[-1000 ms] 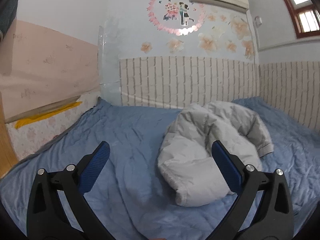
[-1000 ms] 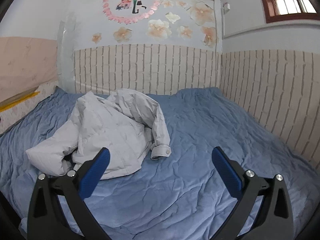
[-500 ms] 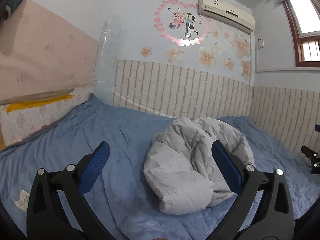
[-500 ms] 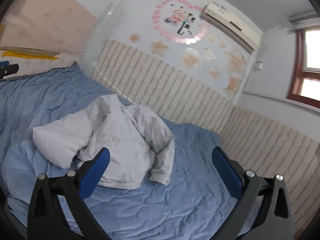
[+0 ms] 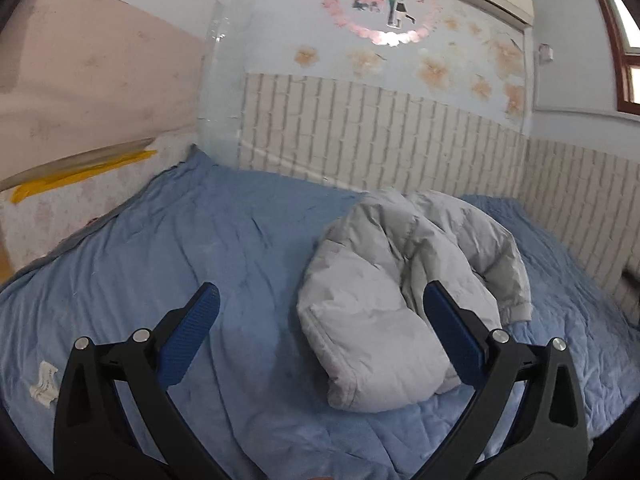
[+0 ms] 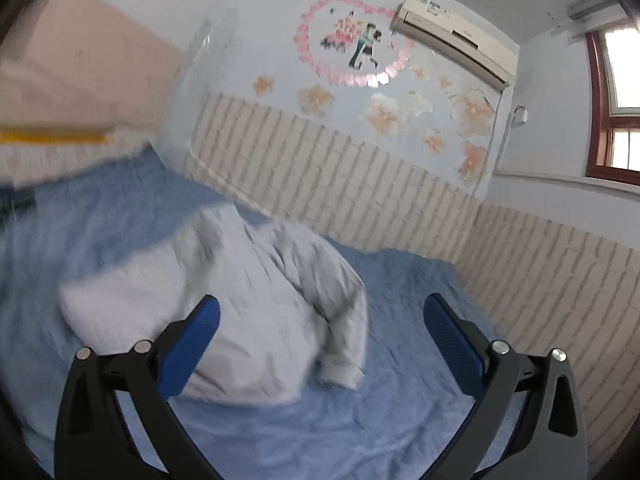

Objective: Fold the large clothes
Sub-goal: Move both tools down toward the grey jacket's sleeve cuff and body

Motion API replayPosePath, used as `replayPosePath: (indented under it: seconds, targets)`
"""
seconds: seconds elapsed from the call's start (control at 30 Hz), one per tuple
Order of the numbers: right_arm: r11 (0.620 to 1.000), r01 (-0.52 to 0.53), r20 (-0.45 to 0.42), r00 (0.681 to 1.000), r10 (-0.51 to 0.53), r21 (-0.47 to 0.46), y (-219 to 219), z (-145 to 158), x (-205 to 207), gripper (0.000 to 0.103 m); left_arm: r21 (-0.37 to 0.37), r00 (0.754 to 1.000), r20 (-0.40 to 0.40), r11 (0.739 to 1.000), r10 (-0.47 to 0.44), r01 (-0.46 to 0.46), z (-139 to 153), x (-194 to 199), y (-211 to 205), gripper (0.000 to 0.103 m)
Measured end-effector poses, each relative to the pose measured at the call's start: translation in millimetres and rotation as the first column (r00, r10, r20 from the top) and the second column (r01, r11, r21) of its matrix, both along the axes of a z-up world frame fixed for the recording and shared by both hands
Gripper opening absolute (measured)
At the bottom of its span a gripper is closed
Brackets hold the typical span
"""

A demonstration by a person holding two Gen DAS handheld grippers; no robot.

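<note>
While both sets of jaws are standing wide apart and empty, the grey padded jacket [image 5: 400,292] is lying crumpled on the blue bedspread [image 5: 200,240]. It is sitting beyond the left gripper [image 5: 320,312], toward its right finger, and beyond the right gripper [image 6: 322,316], toward its left finger.

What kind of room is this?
Most likely a bedroom: a wide bed with a blue quilt, a grey puffy jacket lying on it, and heart and flower stickers on the wall.
</note>
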State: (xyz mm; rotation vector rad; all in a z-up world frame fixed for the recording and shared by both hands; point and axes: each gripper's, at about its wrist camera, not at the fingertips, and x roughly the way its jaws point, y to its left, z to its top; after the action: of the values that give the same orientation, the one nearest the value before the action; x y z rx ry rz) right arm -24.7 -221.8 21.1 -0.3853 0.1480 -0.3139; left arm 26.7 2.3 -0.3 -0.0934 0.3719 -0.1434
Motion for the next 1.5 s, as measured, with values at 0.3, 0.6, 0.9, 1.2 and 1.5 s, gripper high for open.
replayPosePath:
  seconds: [0.3,0.6,0.9,1.2,1.5]
  targets:
    - [0.889,0.001,0.008,1.000,-0.006,0.458,-117.7,-6.2,-6.5,0.101,0.199,0.997,-0.027,0.978,0.069,-0.062,9.2,0.3,-47.7,0.100]
    - [0.891,-0.021,0.040,0.999,0.003,0.454,-133.2,-13.1,-12.4,0.101,0.097,0.984,-0.113,0.987,0.139,-0.128,15.4,38.3,-91.2,0.100]
    - [0.860,0.042,-0.021,0.999,-0.037,0.508,-162.3,-23.5,7.4,0.102,0.186,0.973,-0.186,0.978,0.133,-0.099,-18.2,84.6,-128.1,0.100]
    - [0.889,0.125,-0.077,0.992,-0.102,0.440,-161.9,-19.4,37.5,0.101,0.145,0.901,-0.403,0.983,0.162,-0.112,-100.0,112.9,-98.0,0.100]
    - [0.929,0.076,-0.103,0.994,-0.041,0.362,-148.5,14.2,111.0,0.101,0.181,0.895,-0.413,0.979,0.167,-0.099,-111.1,116.2,-87.9,0.100]
